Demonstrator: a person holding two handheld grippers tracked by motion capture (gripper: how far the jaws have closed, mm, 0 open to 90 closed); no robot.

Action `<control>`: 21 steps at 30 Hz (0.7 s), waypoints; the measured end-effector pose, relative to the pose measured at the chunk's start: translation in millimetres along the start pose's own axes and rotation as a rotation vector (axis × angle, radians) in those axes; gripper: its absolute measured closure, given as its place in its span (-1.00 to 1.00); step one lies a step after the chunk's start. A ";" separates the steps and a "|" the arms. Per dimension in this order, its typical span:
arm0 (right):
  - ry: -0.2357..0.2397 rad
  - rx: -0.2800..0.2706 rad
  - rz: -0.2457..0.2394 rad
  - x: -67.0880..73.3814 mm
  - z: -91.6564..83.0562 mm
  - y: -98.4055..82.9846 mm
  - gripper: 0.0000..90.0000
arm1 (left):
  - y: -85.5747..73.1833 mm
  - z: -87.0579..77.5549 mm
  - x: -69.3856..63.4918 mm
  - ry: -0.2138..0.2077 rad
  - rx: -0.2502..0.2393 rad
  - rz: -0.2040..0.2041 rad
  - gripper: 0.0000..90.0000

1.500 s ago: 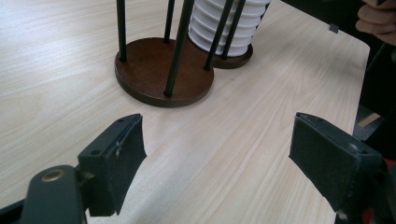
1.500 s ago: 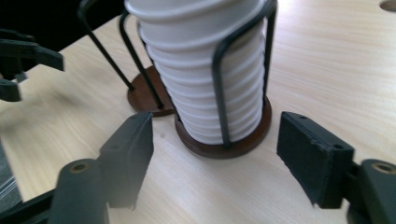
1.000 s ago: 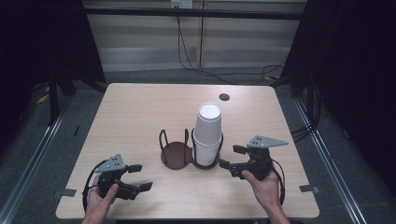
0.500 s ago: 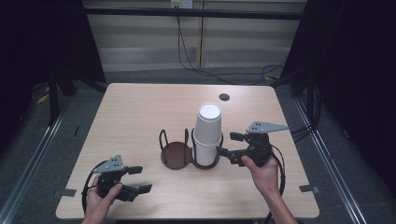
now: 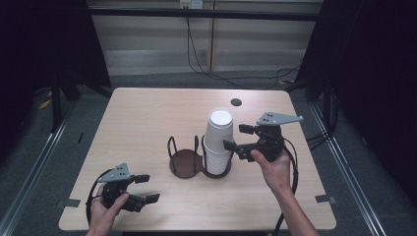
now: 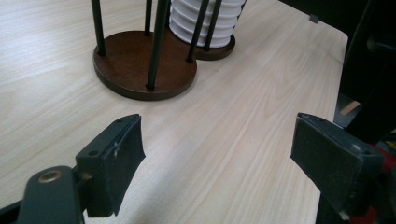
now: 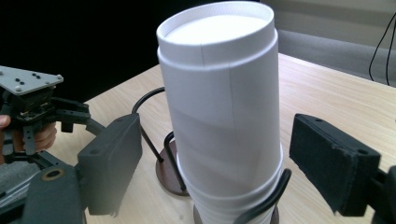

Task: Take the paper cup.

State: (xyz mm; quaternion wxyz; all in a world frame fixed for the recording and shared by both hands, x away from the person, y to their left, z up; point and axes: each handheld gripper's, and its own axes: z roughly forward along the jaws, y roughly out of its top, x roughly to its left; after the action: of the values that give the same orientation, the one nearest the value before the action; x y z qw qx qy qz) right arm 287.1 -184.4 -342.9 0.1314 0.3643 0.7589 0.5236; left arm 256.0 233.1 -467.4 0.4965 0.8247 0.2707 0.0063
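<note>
A stack of white paper cups stands upside down in the right ring of a dark brown two-place wire holder; the left ring is empty. My right gripper is open at the top of the stack. In the right gripper view its jaws stand on either side of the top cup with gaps on both sides. My left gripper rests open near the table's front left corner, nothing between its jaws, pointing at the holder base and the cup rims.
The light wooden table has a small dark round spot near its far edge. Tape tabs mark the front corners. Cables lie on the floor behind the table. Dark curtains hang at both sides.
My right gripper has risen from near the base of the cup stack up to its top, jaws still apart. The left gripper has stayed where it was.
</note>
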 end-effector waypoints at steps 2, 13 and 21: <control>-0.002 0.018 -0.005 -1.5 2.8 5.0 -0.62 | -0.2 -0.2 0.4 -0.001 0.002 -0.002 -0.63; 0.009 0.126 -0.030 -10.0 19.8 20.7 -0.65 | -0.4 1.1 -0.2 -0.010 0.014 -0.003 -0.63; 0.021 0.181 -0.065 -8.7 27.7 31.2 -0.66 | -0.4 2.9 0.4 -0.015 0.029 -0.003 -0.63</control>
State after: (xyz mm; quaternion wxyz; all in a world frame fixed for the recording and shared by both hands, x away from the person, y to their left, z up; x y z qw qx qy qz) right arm 322.3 -165.2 -328.2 0.1067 0.3443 0.8159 0.4522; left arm 257.0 231.0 -469.3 0.4865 0.8315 0.2681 -0.0045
